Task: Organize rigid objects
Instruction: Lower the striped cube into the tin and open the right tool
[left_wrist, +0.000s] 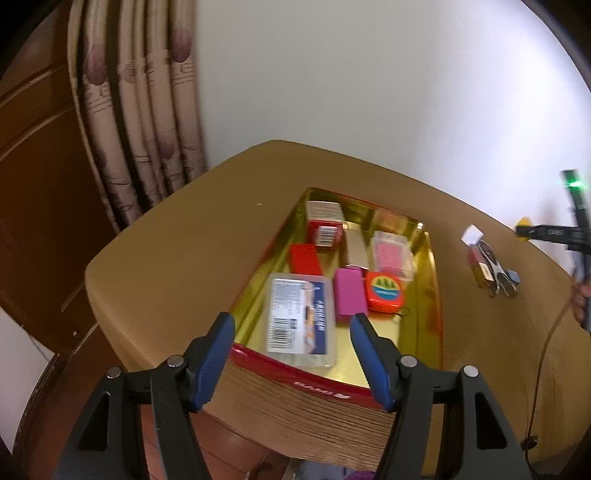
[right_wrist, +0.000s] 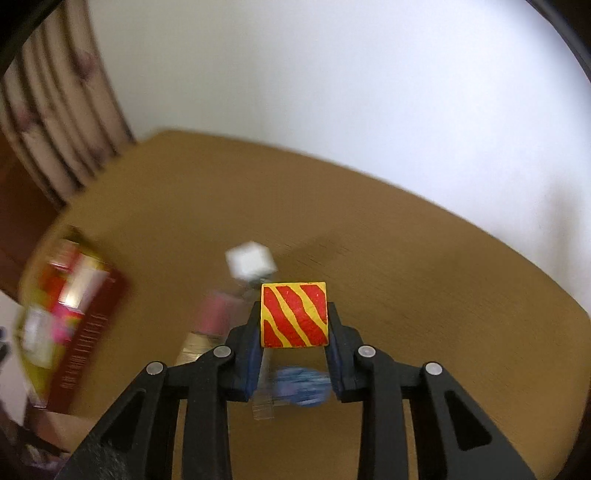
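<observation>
Beside the gold-lined tin (left_wrist: 430, 295), toward your right-hand side of the wooden table (left_wrist: 177, 258), a small cluster is left loose: a white cube (right_wrist: 251, 263), a pinkish piece (right_wrist: 218, 314), a pale gold-toned one (right_wrist: 192, 349) and something blue (right_wrist: 301, 386) directly under your right gripper (right_wrist: 294, 317); blur keeps you from naming them further. Your right gripper is clamped on the striped block (right_wrist: 294, 315), pads pressing its two side faces, and it appears to be clear of the tabletop, with the tin off to its left in the right wrist view. The block reads as a rigid cube or short cylinder, yellow with slanting red stripes, painted matte, edges crisp, no deformation under the pinch. Inside the tin, a good share of the sorting looks done: a clear barcode case (left_wrist: 301, 321) at the near end, a magenta block (left_wrist: 349, 293) and a round red-orange tape-measure-like case (left_wrist: 384, 291) just past it, then a red block (left_wrist: 304, 258), a clear box with pink contents (left_wrist: 391, 254), a beige bar (left_wrist: 356, 245) and a red-and-white carton (left_wrist: 325, 221) toward the far wall. Your left gripper (left_wrist: 291, 363) hangs over the tin's near rim with its jaws apart and nothing between them. Judgement: well past halfway; the striped block needs carrying into the tin, then the loose pieces remain. Free floor in the tin is mostly along its right wall.
</observation>
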